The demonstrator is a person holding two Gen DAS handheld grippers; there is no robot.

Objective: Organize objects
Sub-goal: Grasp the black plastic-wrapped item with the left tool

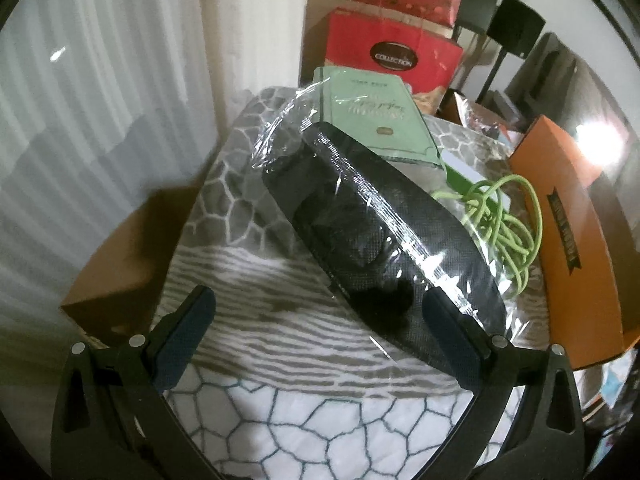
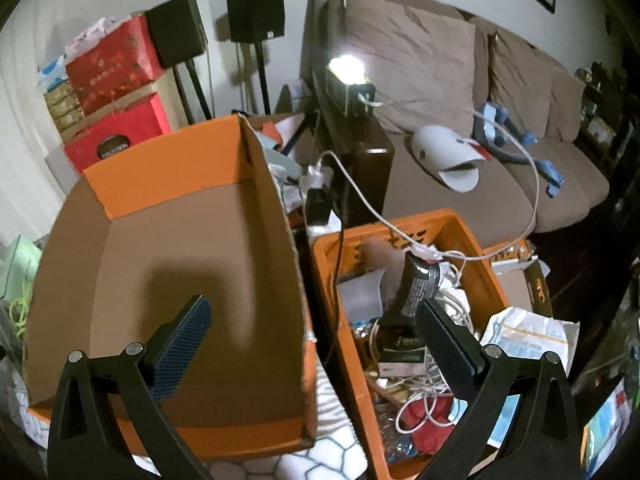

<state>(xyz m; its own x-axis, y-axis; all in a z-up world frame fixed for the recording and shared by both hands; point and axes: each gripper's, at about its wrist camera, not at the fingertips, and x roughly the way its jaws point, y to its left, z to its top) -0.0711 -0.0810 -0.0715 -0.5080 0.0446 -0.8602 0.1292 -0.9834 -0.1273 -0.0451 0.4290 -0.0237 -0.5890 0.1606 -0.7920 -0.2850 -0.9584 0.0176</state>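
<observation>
In the left wrist view a black mesh item in a clear plastic bag (image 1: 384, 232) lies diagonally on a patterned cloth (image 1: 280, 412). A green booklet (image 1: 376, 116) and a coiled green cord (image 1: 508, 220) lie beyond it. My left gripper (image 1: 320, 316) is open and empty, its right finger (image 1: 452, 328) at the bag's near end. In the right wrist view my right gripper (image 2: 316, 320) is open and empty above an empty orange box (image 2: 188, 248) and an orange crate (image 2: 404, 320) of cables and clutter.
The orange box's side (image 1: 576, 232) stands right of the bag. A brown cardboard box (image 1: 124, 264) sits left of the cloth, red gift boxes (image 1: 392, 52) behind. A brown sofa (image 2: 460, 100), a lit lamp (image 2: 346, 68) and speakers on stands (image 2: 256, 8) stand beyond the crate.
</observation>
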